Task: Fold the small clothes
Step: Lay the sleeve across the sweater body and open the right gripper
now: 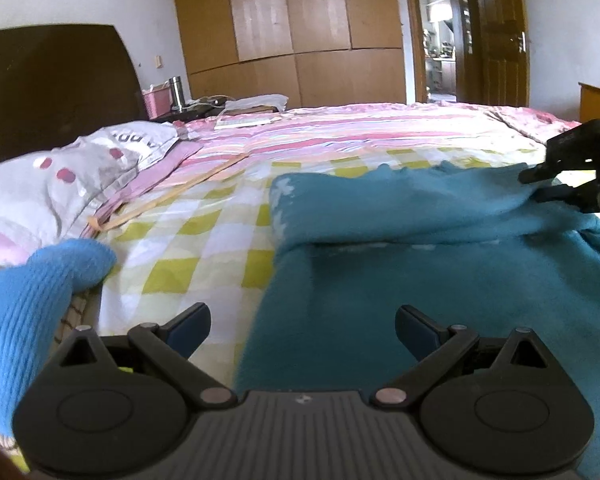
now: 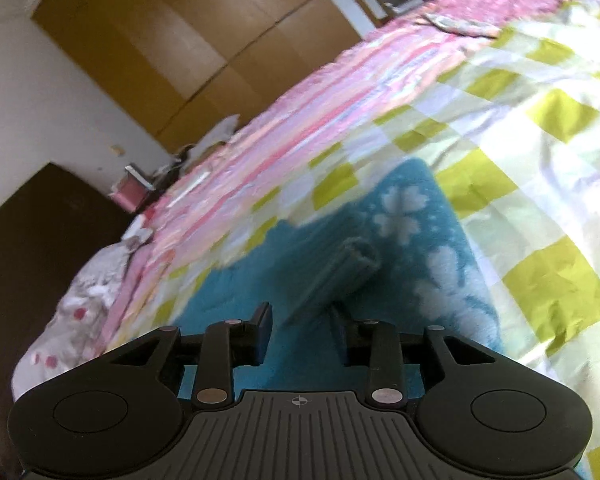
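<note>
Teal fleece garment (image 1: 440,264) lies half-folded on the bed (image 1: 188,216). Left gripper (image 1: 302,326) spread, empty; right gripper (image 1: 540,184) seemingly pinches its folded edge, steadying it.

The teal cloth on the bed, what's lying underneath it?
The teal cloth lies on the yellow-green checked sheet, which shows all around its edges. Its far part is folded over onto itself. Whatever sits beneath the cloth's middle is covered and cannot be seen.
</note>
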`<state>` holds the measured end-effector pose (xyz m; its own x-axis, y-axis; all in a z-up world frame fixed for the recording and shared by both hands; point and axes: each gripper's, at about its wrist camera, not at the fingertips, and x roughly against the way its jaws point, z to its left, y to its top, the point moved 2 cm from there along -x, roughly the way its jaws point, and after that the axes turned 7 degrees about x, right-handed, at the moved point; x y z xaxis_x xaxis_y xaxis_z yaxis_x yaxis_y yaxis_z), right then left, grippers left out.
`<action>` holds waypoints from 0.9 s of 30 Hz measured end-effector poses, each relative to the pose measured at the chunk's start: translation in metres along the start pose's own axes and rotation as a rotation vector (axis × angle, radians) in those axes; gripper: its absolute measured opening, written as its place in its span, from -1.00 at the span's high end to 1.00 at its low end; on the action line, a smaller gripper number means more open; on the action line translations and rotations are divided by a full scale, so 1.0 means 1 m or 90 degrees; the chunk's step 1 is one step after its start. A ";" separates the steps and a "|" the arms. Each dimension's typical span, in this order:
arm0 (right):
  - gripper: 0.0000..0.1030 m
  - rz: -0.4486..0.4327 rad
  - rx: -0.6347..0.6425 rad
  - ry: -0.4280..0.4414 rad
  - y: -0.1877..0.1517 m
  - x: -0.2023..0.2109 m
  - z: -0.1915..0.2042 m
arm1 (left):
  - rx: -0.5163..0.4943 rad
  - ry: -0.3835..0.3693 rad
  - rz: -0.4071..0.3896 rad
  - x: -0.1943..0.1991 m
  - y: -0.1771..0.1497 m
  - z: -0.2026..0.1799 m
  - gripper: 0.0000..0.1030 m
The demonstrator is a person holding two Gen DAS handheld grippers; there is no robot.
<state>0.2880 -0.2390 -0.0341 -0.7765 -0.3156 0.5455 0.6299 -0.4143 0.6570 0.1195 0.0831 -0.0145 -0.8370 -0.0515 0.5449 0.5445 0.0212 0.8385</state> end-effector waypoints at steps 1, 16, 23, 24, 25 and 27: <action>0.60 -0.001 -0.004 -0.004 0.000 -0.001 -0.002 | -0.005 -0.001 -0.003 0.002 0.002 -0.004 -1.00; 0.71 0.004 0.097 -0.051 -0.006 0.009 0.001 | -0.063 0.018 0.016 -0.016 0.016 -0.030 -1.00; 0.64 -0.019 0.154 -0.073 -0.006 0.038 0.006 | -0.085 0.056 0.022 -0.017 0.016 -0.030 -1.00; 0.64 -0.017 0.174 -0.082 -0.008 0.041 0.008 | -0.087 0.062 0.028 -0.017 0.015 -0.029 -1.00; 0.63 -0.011 0.194 -0.097 -0.011 0.042 0.009 | -0.089 0.070 0.037 -0.019 0.012 -0.029 -1.00; 0.63 0.007 0.216 -0.119 -0.014 0.041 0.009 | -0.094 0.079 0.053 -0.020 0.008 -0.028 -1.00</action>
<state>0.2473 -0.2383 -0.0164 -0.7727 -0.1440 0.6182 0.6327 -0.0959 0.7685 0.1423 0.0566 -0.0196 -0.7807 -0.1790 0.5987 0.6210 -0.1158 0.7752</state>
